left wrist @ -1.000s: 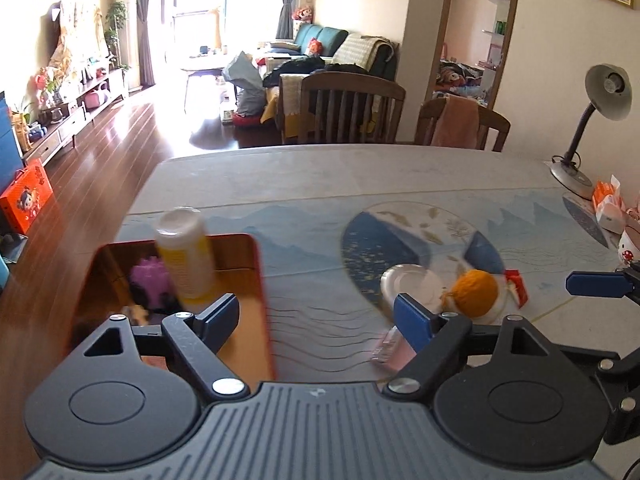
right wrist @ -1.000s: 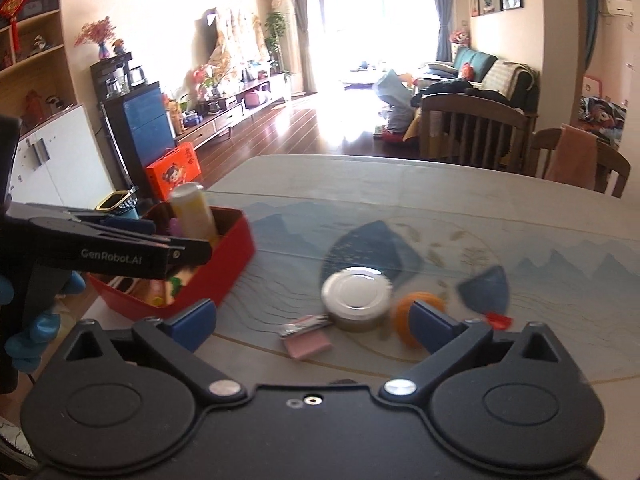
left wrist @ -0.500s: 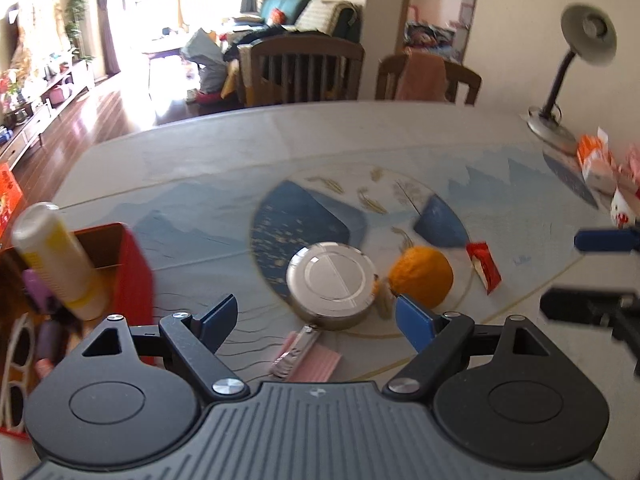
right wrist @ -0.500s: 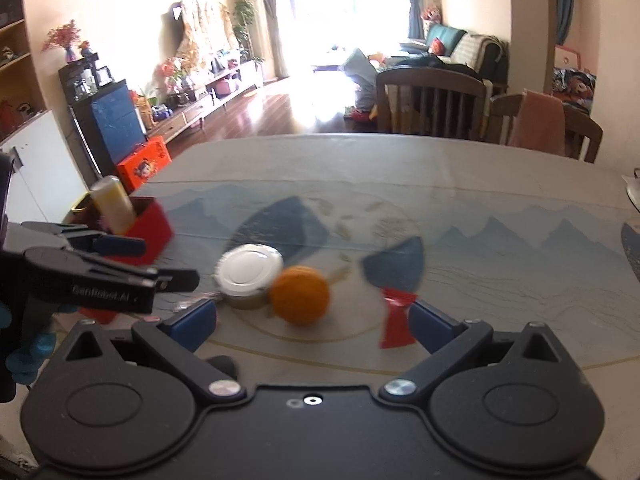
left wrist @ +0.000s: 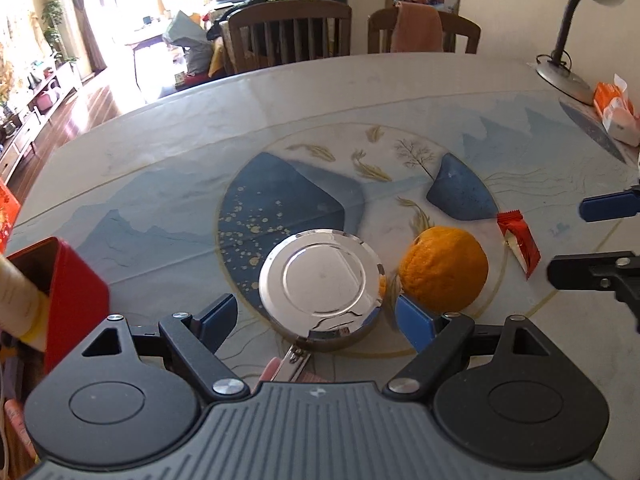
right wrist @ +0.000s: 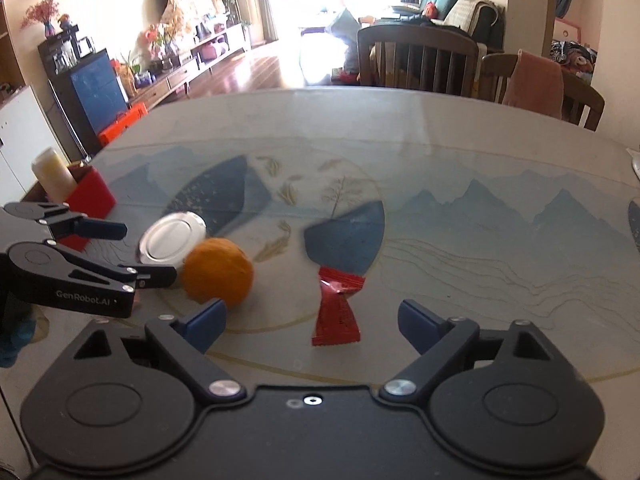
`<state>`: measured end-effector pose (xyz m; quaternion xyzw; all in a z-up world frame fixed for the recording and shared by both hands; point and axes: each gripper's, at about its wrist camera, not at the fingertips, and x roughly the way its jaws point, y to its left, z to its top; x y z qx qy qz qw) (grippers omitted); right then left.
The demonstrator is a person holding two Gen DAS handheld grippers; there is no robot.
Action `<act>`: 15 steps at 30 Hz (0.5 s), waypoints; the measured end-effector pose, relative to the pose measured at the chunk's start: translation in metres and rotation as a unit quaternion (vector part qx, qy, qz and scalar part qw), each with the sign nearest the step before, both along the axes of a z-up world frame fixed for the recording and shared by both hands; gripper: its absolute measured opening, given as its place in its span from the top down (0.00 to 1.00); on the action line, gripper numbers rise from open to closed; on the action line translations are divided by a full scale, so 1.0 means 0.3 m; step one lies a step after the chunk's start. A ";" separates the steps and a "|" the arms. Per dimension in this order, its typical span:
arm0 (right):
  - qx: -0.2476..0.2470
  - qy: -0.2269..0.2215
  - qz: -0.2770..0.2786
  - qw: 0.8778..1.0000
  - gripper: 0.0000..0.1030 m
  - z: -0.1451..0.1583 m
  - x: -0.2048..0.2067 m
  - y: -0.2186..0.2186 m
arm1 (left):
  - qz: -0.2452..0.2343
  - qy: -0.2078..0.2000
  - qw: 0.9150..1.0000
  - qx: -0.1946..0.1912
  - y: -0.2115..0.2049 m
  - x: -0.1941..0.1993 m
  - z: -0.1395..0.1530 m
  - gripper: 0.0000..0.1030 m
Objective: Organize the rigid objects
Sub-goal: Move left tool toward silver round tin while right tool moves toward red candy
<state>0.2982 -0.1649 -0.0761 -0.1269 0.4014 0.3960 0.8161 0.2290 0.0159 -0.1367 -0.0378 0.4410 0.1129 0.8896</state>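
A round silver tin [left wrist: 320, 282] lies on the table, between the open jaws of my left gripper [left wrist: 316, 320]; it also shows in the right wrist view [right wrist: 172, 237]. An orange [left wrist: 444, 274] sits just right of the tin, by the left gripper's right fingertip. A red snack packet [right wrist: 337, 306] lies between the open fingers of my right gripper [right wrist: 312, 322]. A nail clipper on a pink item [left wrist: 294, 362] lies just under the tin's near edge. A red box [left wrist: 76, 292] with a yellow-white bottle [left wrist: 18, 300] stands at the left.
A desk lamp [left wrist: 576, 28] and orange-white packets [left wrist: 614, 110] stand at the table's far right. Wooden chairs [left wrist: 292, 36] stand behind the table. The left gripper [right wrist: 96, 252] shows at the left of the right wrist view.
Both grippers have swung right. The left one has closed in on the silver tin, the right one has centred on the red packet. The red box has slid to the left edge.
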 end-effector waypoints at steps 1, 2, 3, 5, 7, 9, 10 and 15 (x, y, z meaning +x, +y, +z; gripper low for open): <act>-0.003 0.002 0.001 1.000 0.12 -0.008 0.008 0.004 | -0.002 0.001 1.000 0.002 -0.001 0.007 -0.007 0.16; -0.007 0.005 0.002 1.000 0.13 -0.017 0.015 0.009 | -0.005 0.003 1.000 0.004 -0.003 0.014 -0.013 0.16; -0.011 0.007 0.003 1.000 0.14 -0.027 0.020 0.015 | -0.007 0.005 1.000 0.005 -0.003 0.021 -0.019 0.16; -0.018 0.008 0.004 1.000 0.18 -0.041 0.035 0.024 | -0.008 0.005 1.000 0.006 -0.001 0.032 -0.028 0.16; -0.025 0.010 -0.001 1.000 0.22 -0.059 0.052 0.036 | -0.008 0.004 1.000 0.008 0.003 0.041 -0.032 0.16; -0.029 0.016 -0.008 0.999 0.28 -0.073 0.067 0.046 | -0.009 0.006 1.000 0.012 0.006 0.051 -0.038 0.16; -0.029 0.018 -0.010 0.999 0.30 -0.078 0.075 0.051 | -0.010 0.005 1.000 0.011 0.007 0.056 -0.041 0.16; -0.035 0.018 -0.011 0.999 0.44 -0.095 0.086 0.069 | -0.013 0.003 1.000 0.020 0.005 0.070 -0.053 0.16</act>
